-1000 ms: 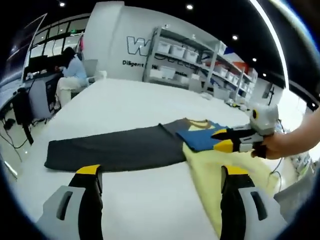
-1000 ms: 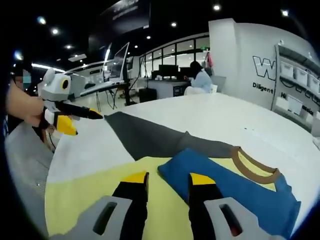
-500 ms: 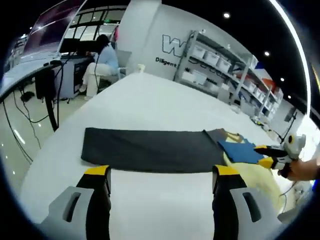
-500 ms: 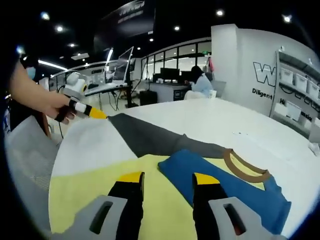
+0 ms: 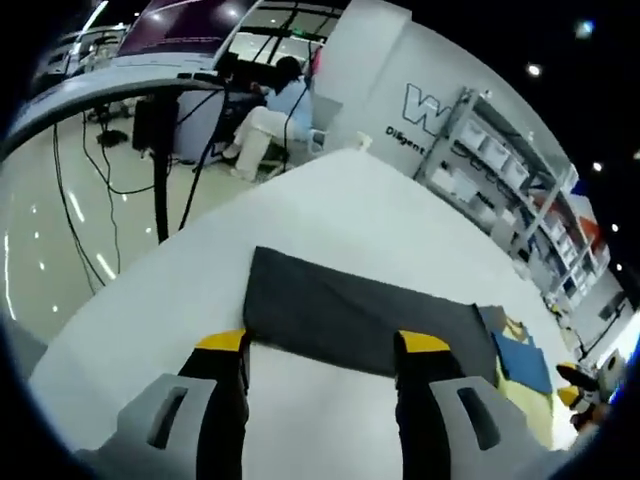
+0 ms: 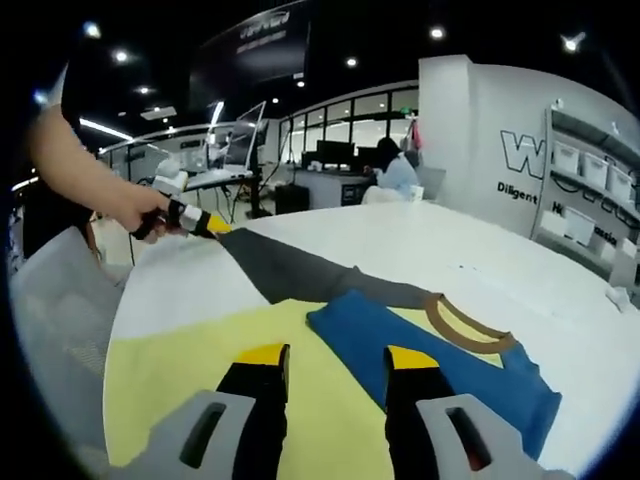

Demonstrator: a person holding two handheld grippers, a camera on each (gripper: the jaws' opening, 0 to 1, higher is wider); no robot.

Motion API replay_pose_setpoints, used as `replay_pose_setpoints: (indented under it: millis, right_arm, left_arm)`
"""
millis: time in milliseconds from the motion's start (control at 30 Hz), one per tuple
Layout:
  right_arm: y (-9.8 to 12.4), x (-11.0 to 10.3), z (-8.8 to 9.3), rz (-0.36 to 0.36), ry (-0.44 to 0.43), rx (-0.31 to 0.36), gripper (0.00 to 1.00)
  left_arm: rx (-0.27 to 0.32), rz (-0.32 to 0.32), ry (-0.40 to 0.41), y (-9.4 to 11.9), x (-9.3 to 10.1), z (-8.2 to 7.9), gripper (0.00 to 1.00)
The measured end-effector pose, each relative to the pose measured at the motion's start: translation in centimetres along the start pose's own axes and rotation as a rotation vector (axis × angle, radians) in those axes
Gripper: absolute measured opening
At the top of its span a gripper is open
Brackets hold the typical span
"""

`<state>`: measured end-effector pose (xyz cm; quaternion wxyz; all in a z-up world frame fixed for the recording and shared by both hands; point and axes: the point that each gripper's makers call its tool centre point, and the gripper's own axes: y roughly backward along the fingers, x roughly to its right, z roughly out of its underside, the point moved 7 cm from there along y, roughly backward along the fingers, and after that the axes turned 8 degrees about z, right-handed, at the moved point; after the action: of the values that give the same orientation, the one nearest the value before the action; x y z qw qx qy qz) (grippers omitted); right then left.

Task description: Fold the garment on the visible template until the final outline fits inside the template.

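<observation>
While the long dark grey sleeve (image 5: pixel 365 318) still lies stretched across the wide white matte table (image 5: pixel 330 215), the step looks like the sleeve fold. The yellow, blue-sleeved, brown-collared soft garment (image 6: pixel 400 335) sits at 12 o'clock of the right gripper (image 6: pixel 327 357), jaws narrowly apart, empty. The left gripper (image 5: pixel 322 343) has wide, empty jaws with the cuff edge at 12. Next move probably calls for pinching that cuff.

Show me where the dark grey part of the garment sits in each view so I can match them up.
Left gripper view: the grey part runs across the middle, just beyond the left tool.
Right gripper view: it stretches from the left tool at upper left to the blue part.
Shared landmark: the blue part, meeting the grey one.
</observation>
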<state>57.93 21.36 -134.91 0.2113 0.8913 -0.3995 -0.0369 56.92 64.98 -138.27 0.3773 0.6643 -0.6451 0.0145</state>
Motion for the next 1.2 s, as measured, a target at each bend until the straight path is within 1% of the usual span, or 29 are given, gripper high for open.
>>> replay_pose_setpoints:
  millis: [33, 133, 200, 233, 300, 333, 367, 533, 600, 633, 667, 700, 733, 767, 833, 867, 900, 967, 1000, 1067, 1100, 1200]
  right_arm:
    - [0.1, 0.1, 0.0, 0.003, -0.001, 0.000, 0.32]
    - [0.5, 0.4, 0.2, 0.015, -0.009, 0.001, 0.32]
    - [0.8, 0.6, 0.2, 0.022, -0.012, 0.003, 0.31]
    - [0.9, 0.7, 0.1, 0.026, -0.014, 0.006, 0.31]
    - [1.2, 0.8, 0.1, 0.033, -0.017, 0.009, 0.31]
    - [1.3, 0.8, 0.2, 0.036, -0.018, 0.011, 0.30]
    - [1.5, 0.9, 0.2, 0.037, -0.020, 0.012, 0.30]
    - [2.2, 0.9, 0.4, 0.043, -0.009, 0.013, 0.30]
    - [2.5, 1.0, 0.4, 0.049, -0.010, 0.015, 0.30]
    - [2.6, 1.0, 0.4, 0.053, -0.011, 0.015, 0.30]
    - [2.8, 1.1, 0.4, 0.057, -0.020, 0.021, 0.29]
    - [2.9, 1.1, 0.4, 0.060, -0.020, 0.021, 0.29]
    - [3.0, 1.1, 0.5, 0.062, -0.021, 0.020, 0.29]
    - [3.2, 1.1, 0.5, 0.067, -0.023, 0.022, 0.29]
    - [3.5, 1.1, 0.5, 0.076, -0.025, 0.024, 0.29]
    - [3.7, 1.1, 0.5, 0.079, -0.027, 0.025, 0.29]
    - [3.9, 1.2, 0.5, 0.086, -0.031, 0.026, 0.29]
    - [4.2, 1.3, 0.6, 0.095, -0.036, 0.028, 0.29]
    - [4.4, 1.4, 0.6, 0.098, -0.036, 0.029, 0.29]
    - [4.7, 1.4, 0.6, 0.105, -0.039, 0.031, 0.29]
    - [4.9, 1.4, 0.6, 0.110, -0.039, 0.032, 0.29]
    - [5.3, 1.4, 0.7, 0.126, -0.043, 0.035, 0.30]
  left_arm:
    - [0.006, -0.012, 0.014, 0.0, 0.0, -0.1, 0.51]
    - [0.014, -0.042, 0.036, -0.1, -0.2, 0.0, 0.41]
    - [0.022, -0.072, 0.057, -0.1, -0.6, 0.1, 0.29]
    - [0.029, -0.067, 0.071, -0.2, -0.7, 0.2, 0.23]
    - [0.031, -0.100, 0.062, -0.2, -1.4, 0.2, 0.11]
    - [0.037, -0.111, 0.084, -0.2, -1.8, 0.2, 0.07]
    - [0.041, -0.110, 0.097, -0.2, -1.9, 0.2, 0.03]
    - [0.038, -0.098, 0.071, -0.2, -1.9, -0.2, 0.01]
    - [0.086, -0.067, 0.069, 0.0, -1.4, -1.1, 0.01]
    - [0.119, -0.038, 0.058, 0.0, -0.8, -1.7, 0.01]
    - [0.137, -0.008, 0.065, 0.0, -0.2, -2.1, 0.01]
    - [0.167, 0.038, 0.071, 0.0, 0.8, -2.6, 0.01]
    - [0.183, 0.060, 0.062, 0.0, 1.4, -3.0, 0.01]
    - [0.199, 0.097, 0.050, -0.1, 2.3, -3.4, 0.01]
    - [0.221, 0.150, 0.076, -0.3, 3.6, -3.8, 0.01]
    - [0.234, 0.190, 0.077, -0.4, 4.5, -4.0, 0.01]
    - [0.240, 0.220, 0.079, -0.6, 5.1, -4.2, 0.01]
    - [0.245, 0.255, 0.057, -0.8, 6.4, -4.4, 0.01]
    - [0.248, 0.286, 0.053, -0.9, 7.1, -4.5, 0.01]
    - [0.242, 0.323, 0.046, -1.2, 8.4, -4.6, 0.01]
    - [0.243, 0.354, 0.041, -1.4, 9.3, -4.7, 0.01]
    - [0.245, 0.414, 0.035, -1.7, 11.1, -4.9, 0.01]
